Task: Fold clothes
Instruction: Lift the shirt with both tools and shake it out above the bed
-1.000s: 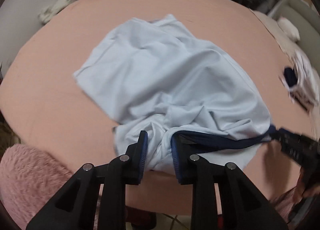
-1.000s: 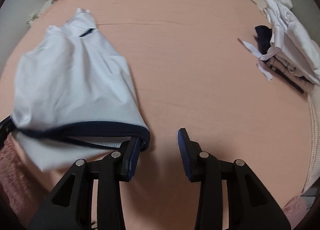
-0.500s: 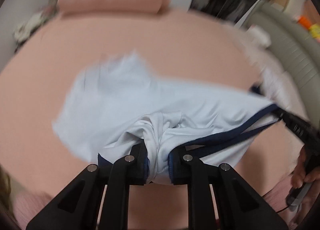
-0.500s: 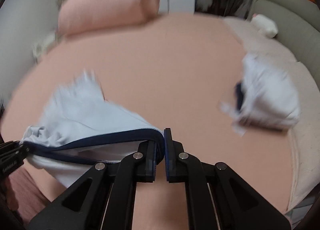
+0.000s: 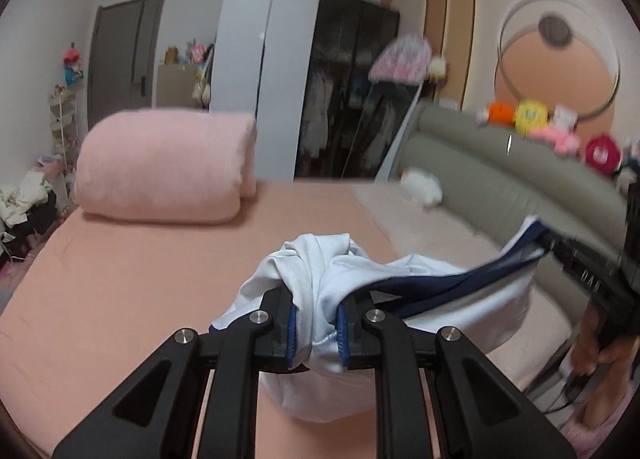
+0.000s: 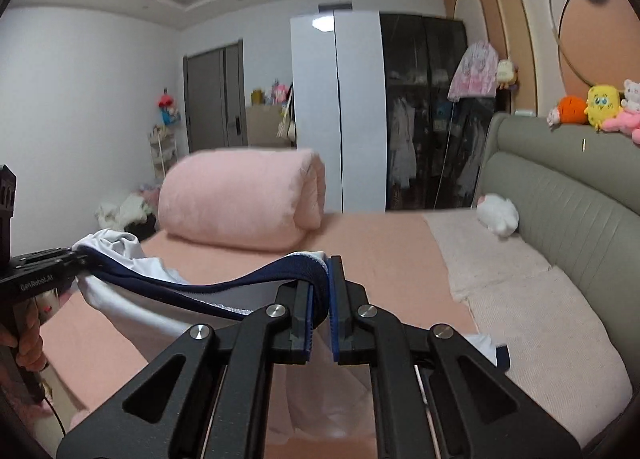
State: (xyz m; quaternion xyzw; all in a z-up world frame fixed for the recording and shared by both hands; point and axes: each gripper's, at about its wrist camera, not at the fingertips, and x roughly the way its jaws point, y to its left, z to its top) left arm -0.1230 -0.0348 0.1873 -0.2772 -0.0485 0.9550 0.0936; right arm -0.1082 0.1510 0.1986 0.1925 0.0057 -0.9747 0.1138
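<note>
- Your left fingers are pinching a thick bunch of white cloth, with the blue pads pressing it from both sides; these fingers have just been closing, and the cloth is caught between them.
- Your right fingers are clamping tight on the dark blue hem of the same garment, with only that thin band between the pads.
- The garment, white with a dark blue edge, is hanging in the air between your two grippers, and the blue edge is sagging in a shallow curve from one gripper to the other.
- In the left view, the white cloth is bulging over and below your left fingers, and the rest is draping down toward the bed.
- In the right view, loose white cloth is hanging under your right fingers, in front of the bed sheet.
- Your right hand is showing at the right edge of the left view, wrapping around the handle of its gripper.
- Your left hand is showing at the left edge of the right view, holding its own handle.
- A rolled pink quilt is lying at the far end of the bed, well apart from the garment.
- A small white plush toy is sitting against the grey headboard, and a few bright plush toys are lining the top of it.
- A wardrobe is standing behind the bed.
</note>
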